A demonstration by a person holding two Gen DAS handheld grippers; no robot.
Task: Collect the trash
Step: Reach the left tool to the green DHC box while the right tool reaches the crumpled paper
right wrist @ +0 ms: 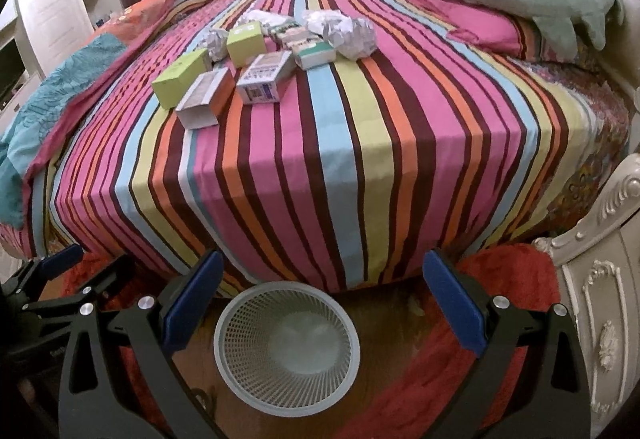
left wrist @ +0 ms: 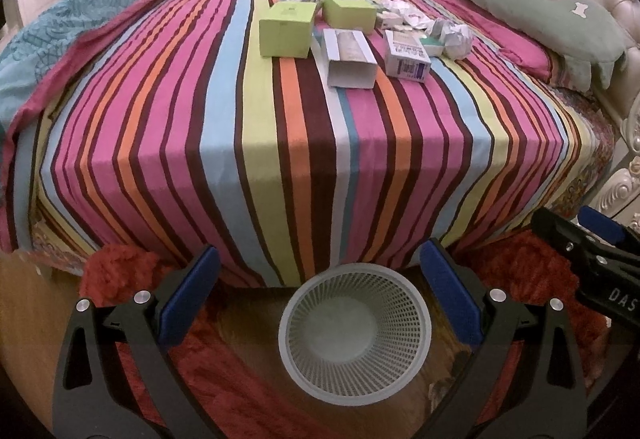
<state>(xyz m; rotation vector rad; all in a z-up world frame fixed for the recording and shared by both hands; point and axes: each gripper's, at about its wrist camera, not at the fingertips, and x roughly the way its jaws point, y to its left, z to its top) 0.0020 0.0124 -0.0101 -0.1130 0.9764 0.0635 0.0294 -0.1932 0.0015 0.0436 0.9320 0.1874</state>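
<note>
Nothing collected so far, judging by the round white mesh plastic wastebasket (left wrist: 355, 335), empty on the floor just beside the near edge of the striped bed (left wrist: 280, 127). Left to gather, well apart from it on the far half: two lime-green cardboard boxes (left wrist: 285, 27), an open white carton (left wrist: 350, 57), a blue-printed white box (left wrist: 407, 56), crumpled white paper balls (right wrist: 352, 33). Left hand-held gripper (left wrist: 320, 279) and right hand-held gripper (right wrist: 322, 285) both spread wide, grasping nothing, above the basket.

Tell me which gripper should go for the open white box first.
Left, probably. The open white box sits nearly straight ahead of the left gripper, but off to the left of the right gripper. Both are open and empty.
</note>
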